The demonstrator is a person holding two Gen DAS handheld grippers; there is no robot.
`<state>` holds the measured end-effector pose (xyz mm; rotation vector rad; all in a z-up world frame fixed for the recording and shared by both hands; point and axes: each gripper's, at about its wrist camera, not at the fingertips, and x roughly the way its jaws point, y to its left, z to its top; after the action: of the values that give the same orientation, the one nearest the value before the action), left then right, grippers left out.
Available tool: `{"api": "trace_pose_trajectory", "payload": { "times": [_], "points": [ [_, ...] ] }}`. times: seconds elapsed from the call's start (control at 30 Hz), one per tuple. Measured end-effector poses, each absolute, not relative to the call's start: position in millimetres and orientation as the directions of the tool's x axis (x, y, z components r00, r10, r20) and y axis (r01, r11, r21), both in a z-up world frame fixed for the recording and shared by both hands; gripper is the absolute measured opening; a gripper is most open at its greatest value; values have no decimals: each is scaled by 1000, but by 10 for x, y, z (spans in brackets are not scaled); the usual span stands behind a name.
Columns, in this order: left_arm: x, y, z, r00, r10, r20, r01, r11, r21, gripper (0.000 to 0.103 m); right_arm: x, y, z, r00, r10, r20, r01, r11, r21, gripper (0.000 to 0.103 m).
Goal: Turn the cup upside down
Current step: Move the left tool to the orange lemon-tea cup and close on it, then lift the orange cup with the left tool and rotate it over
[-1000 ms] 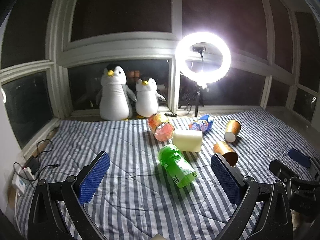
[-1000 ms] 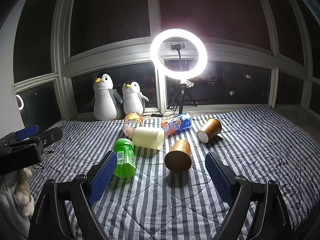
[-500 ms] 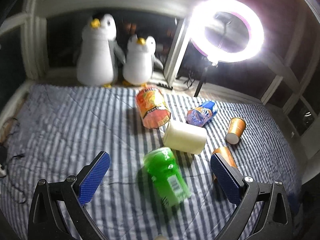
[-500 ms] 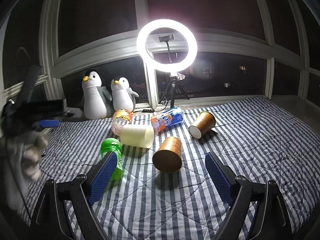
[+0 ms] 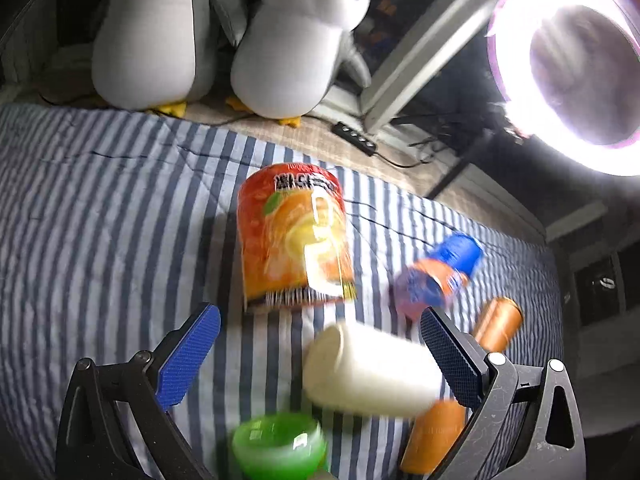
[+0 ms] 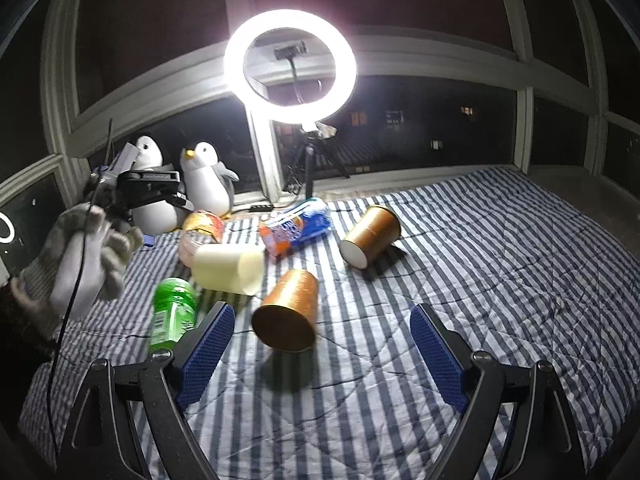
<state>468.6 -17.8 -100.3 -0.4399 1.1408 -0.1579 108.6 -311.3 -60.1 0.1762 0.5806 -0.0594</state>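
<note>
Left gripper [image 5: 320, 344]: jaws spread wide, holding nothing, above the clutter.
Right gripper [image 6: 322, 344]: jaws spread, empty, facing the near copper cup [image 6: 289, 314].
Near copper cup: lying on its side on the striped blanket [image 6: 480, 280], mouth toward the right gripper.
Second copper cup [image 6: 370, 236]: on its side, farther back.
Clutter: cream cup [image 6: 228, 267], green bottle [image 6: 173, 314], orange bottle [image 5: 294, 236], blue snack bag [image 6: 296, 228].
Behind: two plush penguins [image 5: 296, 44], ring light [image 6: 290, 66].

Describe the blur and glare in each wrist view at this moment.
Left wrist: motion smear on the white cup and green bottle, ring light blown out at the corner. Right wrist: mostly sharp, ring light flares centrally, gloved hand slightly blurred.
</note>
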Motion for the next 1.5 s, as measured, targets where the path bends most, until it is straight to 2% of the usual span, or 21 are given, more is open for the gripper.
{"api": "trace_pose_trajectory", "payload": {
  "times": [0.27,0.53,0.83,1.2,1.5],
  "points": [
    [5243,-284,-1339,337,-325,-884,-150,908,-391,98,1255,-3375,-664,798,-29,-602,157,975,161,87],
    [5494,-229,-1567,245,-313,-918,-183,914,-361,86,1467,-3463,-639,783,-14,-622,169,967,190,87],
    [5505,-195,-1597,251,-335,-908,-157,911,-380,85,1560,-3386,-702,770,-2,-638,174,962,208,87],
    [5046,300,-1073,341,-359,-868,-143,893,-426,85,1529,-3132,-679,789,26,-614,123,972,198,87],
    [3949,728,-660,396,-400,-827,-114,872,-477,85,1292,-2865,-710,802,82,-592,64,973,222,87]
  ]
}}
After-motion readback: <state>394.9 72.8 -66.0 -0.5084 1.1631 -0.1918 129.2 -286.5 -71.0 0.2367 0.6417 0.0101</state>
